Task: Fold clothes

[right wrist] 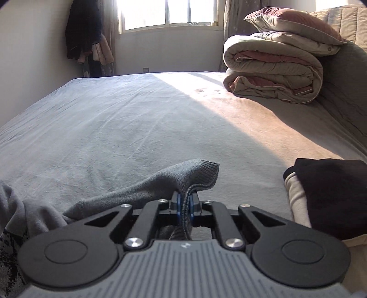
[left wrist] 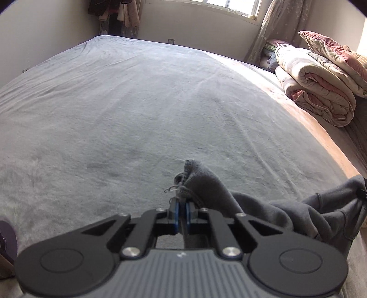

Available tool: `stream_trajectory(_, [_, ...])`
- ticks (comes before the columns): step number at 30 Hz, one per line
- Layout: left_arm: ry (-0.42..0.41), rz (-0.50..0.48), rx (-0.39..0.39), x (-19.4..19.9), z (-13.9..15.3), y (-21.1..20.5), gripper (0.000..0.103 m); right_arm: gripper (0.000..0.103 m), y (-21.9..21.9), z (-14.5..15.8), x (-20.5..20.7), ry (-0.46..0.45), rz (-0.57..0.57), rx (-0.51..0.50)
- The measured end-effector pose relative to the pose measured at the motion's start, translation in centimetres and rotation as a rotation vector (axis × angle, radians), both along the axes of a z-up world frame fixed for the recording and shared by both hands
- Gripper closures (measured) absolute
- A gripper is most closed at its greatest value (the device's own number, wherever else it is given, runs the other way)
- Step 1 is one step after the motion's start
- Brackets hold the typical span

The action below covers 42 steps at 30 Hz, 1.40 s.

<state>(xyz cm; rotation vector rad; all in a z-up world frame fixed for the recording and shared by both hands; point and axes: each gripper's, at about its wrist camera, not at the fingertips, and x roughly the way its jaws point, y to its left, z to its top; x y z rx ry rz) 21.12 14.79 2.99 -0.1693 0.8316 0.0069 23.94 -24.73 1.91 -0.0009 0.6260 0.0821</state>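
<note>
The bed [left wrist: 137,103] spreads wide under a grey sheet, bare from its left edge at 9 o'clock up to the far edge at 12 o'clock below the window [right wrist: 167,13]; its right side is crowded by a rolled quilt [left wrist: 316,91] with a pillow [right wrist: 293,25] on top at 2 o'clock, and in the right wrist view a dark folded garment [right wrist: 330,192] lies on a cream one at 3 o'clock. The grey sweater [left wrist: 286,215] hangs between the two tongs above the bed's near edge, its long axis running left to right, sagging in the middle. The left tongs [left wrist: 181,206] are clenched on a frayed corner that pokes up toward 12 o'clock. The right tongs [right wrist: 184,201] are clenched on the ribbed hem [right wrist: 201,174], which points to 1 o'clock.
</note>
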Motion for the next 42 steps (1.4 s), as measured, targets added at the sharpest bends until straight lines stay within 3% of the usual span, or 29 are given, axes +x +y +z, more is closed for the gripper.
stream_trajectory(6, [0.005, -0.013, 0.059, 0.2, 0.2, -0.9, 0.102, 0.094, -3.3, 0.1, -0.5, 0.011, -0.079, -0.078])
stream_trajectory(12, [0.047, -0.027, 0.081, -0.8, -1.5, -0.6, 0.102, 0.094, -5.1, -3.0, -2.3, 0.105, -0.065, -0.100])
stream_trajectory(18, [0.108, -0.049, 0.031, -1.0, -3.4, 0.1, 0.099, 0.087, -4.9, -4.9, -3.4, 0.176, -0.020, -0.103])
stream_trajectory(20, [0.120, -0.056, 0.022, -1.0, -4.0, 0.4, 0.094, 0.084, -4.1, -4.3, -3.7, 0.153, 0.008, -0.129])
stream_trajectory(22, [0.124, -0.051, 0.010, -0.9, -4.4, 0.8, 0.083, 0.059, -3.3, -3.8, -3.8, 0.131, 0.032, -0.150])
stream_trajectory(23, [0.124, -0.042, -0.004, -0.9, -4.6, 1.2, 0.080, 0.057, -2.9, -3.6, -3.7, 0.124, 0.050, -0.158])
stream_trajectory(28, [0.108, -0.013, -0.088, -0.7, -5.0, 2.5, 0.073, 0.057, -0.1, -3.3, -3.0, 0.118, 0.135, -0.205])
stream_trajectory(34, [0.085, -0.030, -0.129, -0.1, -5.2, 2.9, 0.063, 0.057, 4.1, -3.1, -2.0, 0.148, 0.258, -0.134])
stream_trajectory(38, [0.100, -0.047, -0.155, 0.3, -6.0, 3.2, 0.063, 0.057, 7.9, -3.7, -1.4, 0.224, 0.365, -0.096])
stream_trajectory(42, [0.073, -0.006, -0.279, 1.5, -5.6, 4.7, 0.063, 0.057, 11.1, -4.6, -0.8, 0.264, 0.408, -0.128])
